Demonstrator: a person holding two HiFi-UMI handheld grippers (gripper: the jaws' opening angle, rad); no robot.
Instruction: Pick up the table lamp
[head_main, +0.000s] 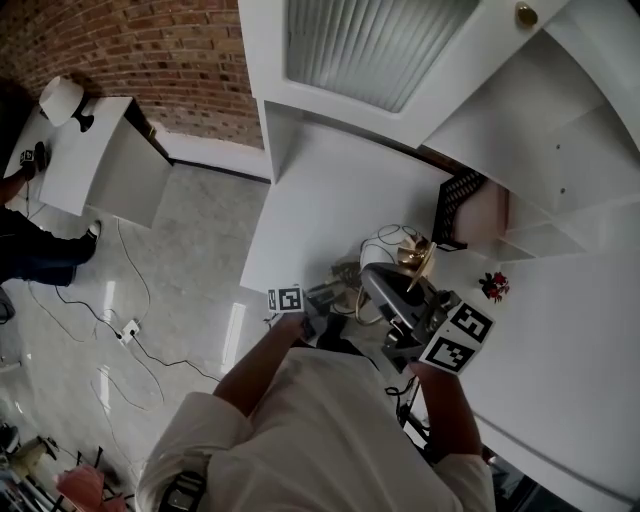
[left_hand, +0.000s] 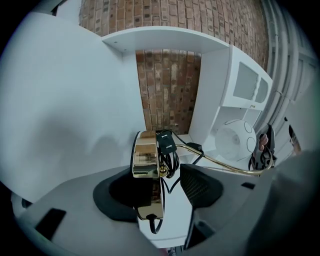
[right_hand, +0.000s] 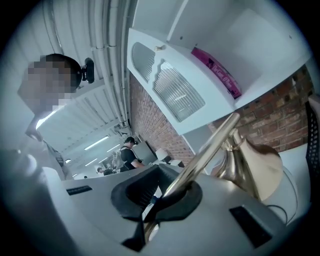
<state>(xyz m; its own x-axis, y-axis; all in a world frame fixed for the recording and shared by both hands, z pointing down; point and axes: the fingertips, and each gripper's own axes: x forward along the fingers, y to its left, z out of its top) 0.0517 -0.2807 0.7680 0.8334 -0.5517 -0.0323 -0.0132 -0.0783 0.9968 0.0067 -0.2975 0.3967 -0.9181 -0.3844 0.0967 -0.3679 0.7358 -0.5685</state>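
The table lamp is gold, with a bell shade (head_main: 415, 255) and a thin stem. Both grippers hold it above the white desk (head_main: 320, 190). In the left gripper view its flat gold base (left_hand: 146, 160) stands on edge between the pads, with a black cord bundle (left_hand: 167, 150) beside it; my left gripper (left_hand: 157, 187) is shut on the base. The stem (left_hand: 225, 167) runs off to the right. In the right gripper view my right gripper (right_hand: 167, 197) is shut on the stem (right_hand: 215, 145), just below the shade (right_hand: 255, 170). In the head view both grippers (head_main: 340, 295) (head_main: 385, 290) sit close together.
A black mesh organiser (head_main: 458, 205) and a small red flower ornament (head_main: 493, 286) stand on the desk by the white shelves. An open cabinet door with ribbed glass (head_main: 380, 50) hangs overhead. A pink box (right_hand: 217, 72) lies on a shelf. Cables and a power strip (head_main: 128, 330) cross the floor.
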